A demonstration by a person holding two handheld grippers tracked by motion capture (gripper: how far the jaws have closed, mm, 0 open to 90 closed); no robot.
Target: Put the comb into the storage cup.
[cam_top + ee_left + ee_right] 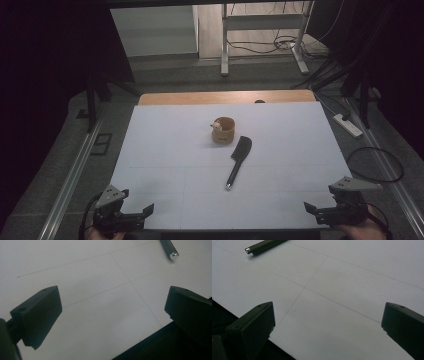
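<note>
While both grippers are waiting at the near corners of the bench (150,165), the left gripper (131,215) and the right gripper (320,211) are each standing with jaws wide apart and nothing between them. A black cleaver-like knife (238,161) is lying flat near the middle of the bench, just beside a small wooden cup (223,130) that is sitting toward the far edge from it. Its long axis is running from the near edge toward the far edge with a slight lean to the right: the broad blade is pointing away toward the far right, and the handle, ending in a shiny metal cap (174,255), is pointing back toward the near edge. A flat, thin handle is likely offering little to pinch, so a gripper coming in too shallow is risking skidding it across the smooth sheet or spinning it. Any such swing is risking sending the blade into the cup and tipping it.
</note>
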